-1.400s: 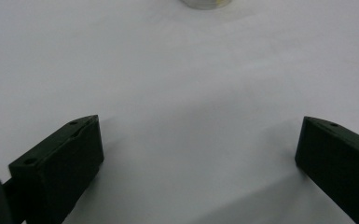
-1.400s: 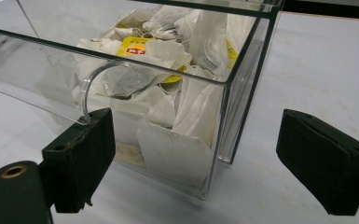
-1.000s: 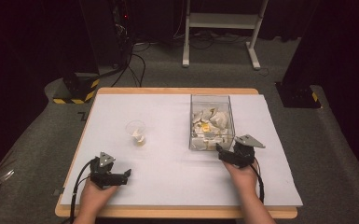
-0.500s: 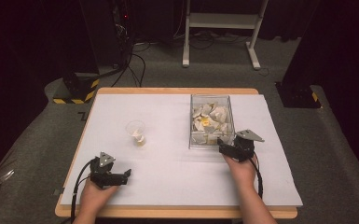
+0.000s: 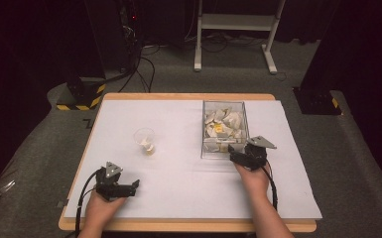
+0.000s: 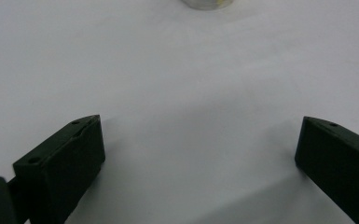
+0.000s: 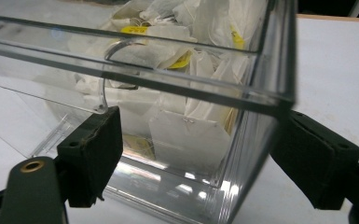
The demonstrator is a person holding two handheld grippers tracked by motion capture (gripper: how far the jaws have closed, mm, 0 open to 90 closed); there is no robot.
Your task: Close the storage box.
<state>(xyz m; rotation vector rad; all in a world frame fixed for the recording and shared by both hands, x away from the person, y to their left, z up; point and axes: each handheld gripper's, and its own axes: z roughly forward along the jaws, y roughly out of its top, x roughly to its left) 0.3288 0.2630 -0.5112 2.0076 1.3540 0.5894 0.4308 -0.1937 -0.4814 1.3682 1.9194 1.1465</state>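
A clear plastic box [image 5: 206, 148] [image 7: 261, 56] of white tea bags [image 5: 222, 128] [image 7: 186, 135] stands right of the table's middle. My right gripper [image 5: 234, 155] [image 7: 198, 135] is at the box's near right corner. One jaw lies in front of the near wall and the other outside the right wall. The jaws have just been closing with that corner between them, and I see no firm press. A small clear cup [image 5: 145, 139] [image 6: 207, 3] stands left of centre. Near the front left, my left gripper [image 5: 135, 185] [image 6: 200, 130] rests low and open over bare white surface, pointing toward the cup.
The white table cover [image 5: 178, 119] leaves free room between cup and box. The wooden table edge [image 5: 178, 226] runs along the front. Beyond the table are a dark floor with cables [image 5: 144, 64] and a white stand [image 5: 238, 29].
My right gripper has moved a little forward to the box's near right corner, and its jaws stand slightly narrower. The left gripper, cup and box have stayed put.
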